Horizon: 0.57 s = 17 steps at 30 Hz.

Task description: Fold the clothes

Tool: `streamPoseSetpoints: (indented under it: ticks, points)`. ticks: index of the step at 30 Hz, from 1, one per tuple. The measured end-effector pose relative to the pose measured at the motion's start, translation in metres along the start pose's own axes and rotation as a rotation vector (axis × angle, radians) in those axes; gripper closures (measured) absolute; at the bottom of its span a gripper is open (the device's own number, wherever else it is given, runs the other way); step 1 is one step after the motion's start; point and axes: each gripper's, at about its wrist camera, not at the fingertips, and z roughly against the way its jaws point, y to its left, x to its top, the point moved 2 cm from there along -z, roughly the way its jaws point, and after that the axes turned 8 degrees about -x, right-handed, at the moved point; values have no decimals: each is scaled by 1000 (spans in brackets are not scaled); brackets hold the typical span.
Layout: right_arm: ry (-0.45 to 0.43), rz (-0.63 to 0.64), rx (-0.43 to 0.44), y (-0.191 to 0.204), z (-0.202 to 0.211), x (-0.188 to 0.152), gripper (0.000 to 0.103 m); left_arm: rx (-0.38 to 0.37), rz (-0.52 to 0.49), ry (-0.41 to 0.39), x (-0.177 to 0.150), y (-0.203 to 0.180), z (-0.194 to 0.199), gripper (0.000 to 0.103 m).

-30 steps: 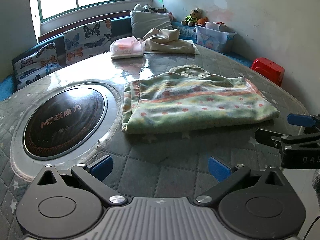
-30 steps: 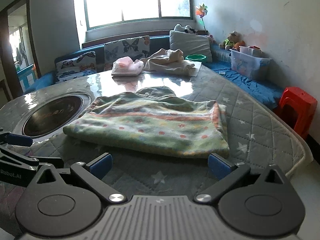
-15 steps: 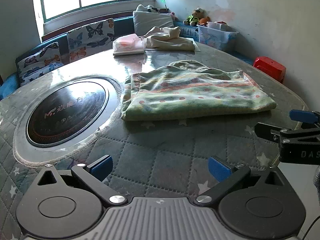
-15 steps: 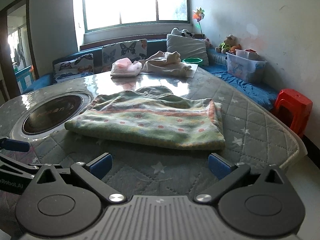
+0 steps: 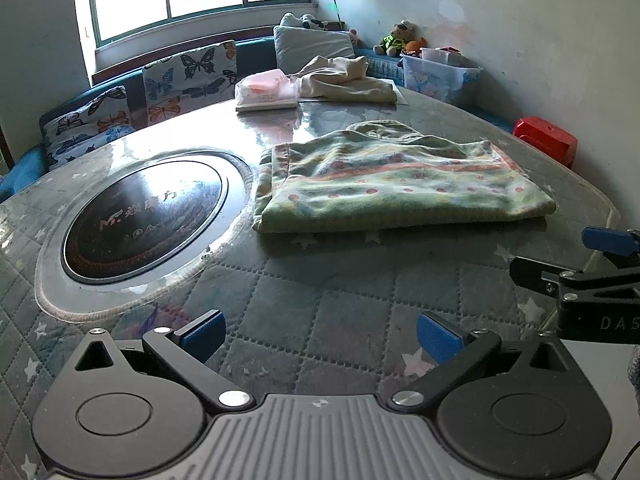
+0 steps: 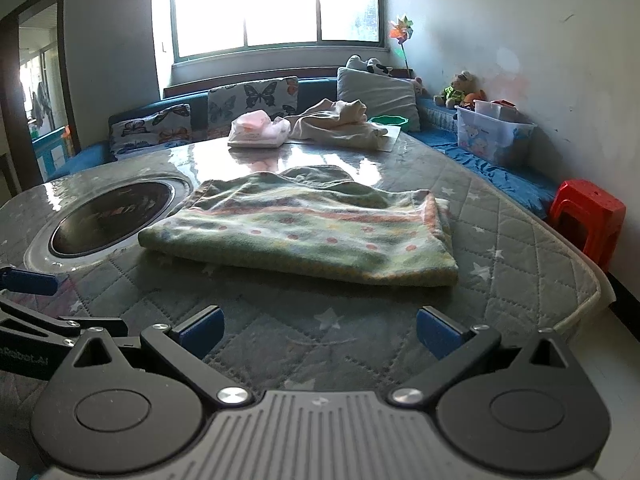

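A folded green garment with dots and orange stripes [image 5: 396,184] lies flat on the quilted round table [image 5: 320,304]; it also shows in the right wrist view [image 6: 308,228]. My left gripper [image 5: 320,336] is open and empty, held back near the table's front, well short of the garment. My right gripper [image 6: 320,330] is open and empty too, also short of the garment. The right gripper's finger shows at the right edge of the left wrist view [image 5: 608,240], and the left gripper's at the left edge of the right wrist view [image 6: 28,282].
A black round hob [image 5: 144,216] is set in the table left of the garment. A beige garment [image 5: 344,80] and a pink-white packet [image 5: 268,92] lie at the far side. A red stool [image 6: 584,216], a plastic box [image 6: 492,132] and cushions stand beyond.
Both grippers have drawn back from the garment and risen a little; it looks smaller and farther. The garment has not moved. Both stay open.
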Motion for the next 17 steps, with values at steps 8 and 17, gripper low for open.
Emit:
streamPoseSetpoints:
  ticks: [8, 17]
  points:
    - [-7, 12, -9, 4, 9, -2, 0, -9, -1, -14, -2, -5, 5, 0]
    - [-4, 26, -17, 4, 10, 0, 0, -18, 5, -17, 1, -6, 1, 0]
